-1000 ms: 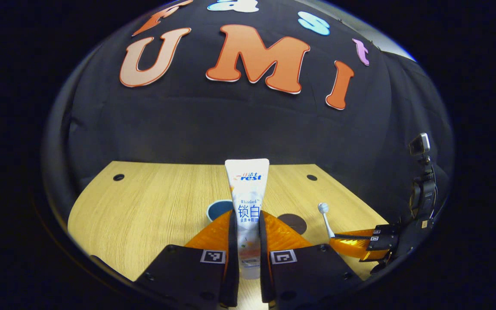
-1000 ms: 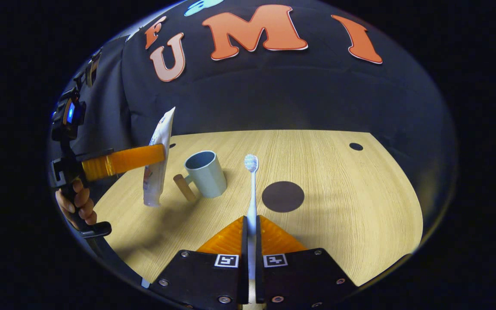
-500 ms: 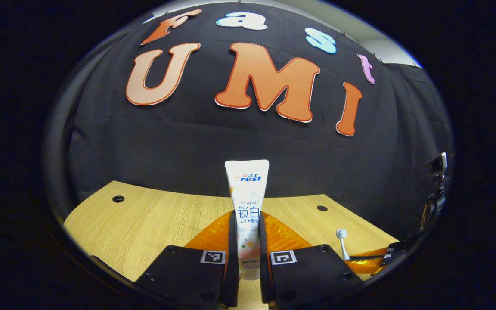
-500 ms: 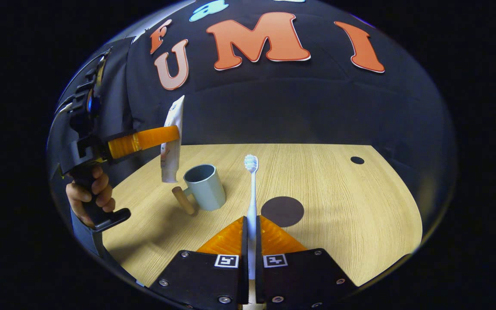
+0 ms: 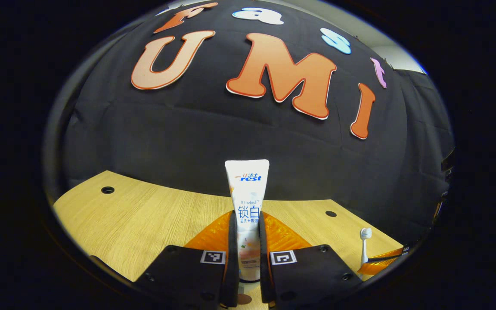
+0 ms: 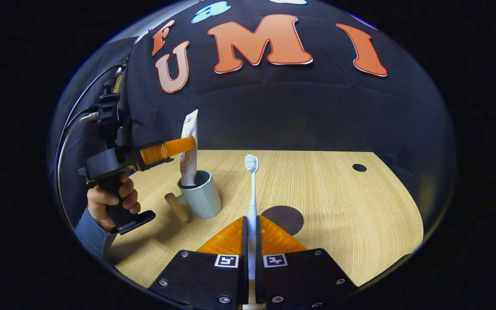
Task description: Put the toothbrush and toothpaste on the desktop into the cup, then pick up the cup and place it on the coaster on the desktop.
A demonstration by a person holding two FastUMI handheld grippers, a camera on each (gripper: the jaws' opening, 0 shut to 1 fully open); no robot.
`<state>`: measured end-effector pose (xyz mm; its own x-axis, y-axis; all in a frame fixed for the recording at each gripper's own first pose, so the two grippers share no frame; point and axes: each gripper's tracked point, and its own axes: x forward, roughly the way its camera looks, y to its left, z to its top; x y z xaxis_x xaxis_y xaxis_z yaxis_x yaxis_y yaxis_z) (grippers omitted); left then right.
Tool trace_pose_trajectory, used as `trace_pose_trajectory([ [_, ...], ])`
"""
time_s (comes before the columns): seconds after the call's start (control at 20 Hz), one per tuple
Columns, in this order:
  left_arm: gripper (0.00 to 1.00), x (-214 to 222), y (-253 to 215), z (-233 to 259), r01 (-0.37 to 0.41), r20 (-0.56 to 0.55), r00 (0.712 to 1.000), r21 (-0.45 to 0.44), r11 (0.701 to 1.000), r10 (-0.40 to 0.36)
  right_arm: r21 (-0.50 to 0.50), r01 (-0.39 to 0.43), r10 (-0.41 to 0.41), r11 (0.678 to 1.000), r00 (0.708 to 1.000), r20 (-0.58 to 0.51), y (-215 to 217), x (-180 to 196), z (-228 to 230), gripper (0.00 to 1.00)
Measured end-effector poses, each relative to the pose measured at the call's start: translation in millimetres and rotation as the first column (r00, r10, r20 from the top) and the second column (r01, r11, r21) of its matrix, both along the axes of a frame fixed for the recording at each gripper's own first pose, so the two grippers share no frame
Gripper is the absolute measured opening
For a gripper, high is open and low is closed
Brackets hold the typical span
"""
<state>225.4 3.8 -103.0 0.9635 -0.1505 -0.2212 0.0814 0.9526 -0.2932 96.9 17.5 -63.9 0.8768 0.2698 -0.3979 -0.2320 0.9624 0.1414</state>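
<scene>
Standing upright, the toothpaste [image 6: 188,148] and toothbrush [image 6: 251,193] are each clamped between closed fingers, toothpaste's lower end inside the cup [image 6: 200,200].

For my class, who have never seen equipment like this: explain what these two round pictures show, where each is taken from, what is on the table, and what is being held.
No robot arm here: a person holds a hand-held gripper, a two-finger clamp on a handle, in each hand. A wide-angle camera rides on each one and looks out along its fingers, so each picture is one gripper's own view.

In the left gripper view, the left hand-held gripper clamps an upright toothpaste tube. In the right gripper view, the right hand-held gripper clamps a toothbrush, bristles up.

The right gripper view also shows the person's hand holding the left one off to the side, with the tube's lower end dipping into a grey-blue cup. The cup stands on the wooden table, near a dark round coaster.
</scene>
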Motion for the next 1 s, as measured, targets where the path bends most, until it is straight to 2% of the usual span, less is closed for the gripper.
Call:
trace_pose_trajectory([
  [0.45,0.25,4,1,-26,0.017,-0.051,0.999,-0.016,1.000,-0.018,0.006,0.019,-0.019,1.000,1.000,0.008,-1,7,-3,0.06],
  [0.85,0.37,-12,1,-36,0.071,-0.099,0.992,-0.028,0.997,-0.073,0.056,0.017,-0.021,0.998,0.997,0.074,26,22,8,0.07],
  [1.0,0.43,-20,1,-27,0.082,-0.071,0.994,-0.019,0.996,-0.083,0.105,0.012,-0.024,0.994,0.993,0.117,35,28,19,0.07],
])
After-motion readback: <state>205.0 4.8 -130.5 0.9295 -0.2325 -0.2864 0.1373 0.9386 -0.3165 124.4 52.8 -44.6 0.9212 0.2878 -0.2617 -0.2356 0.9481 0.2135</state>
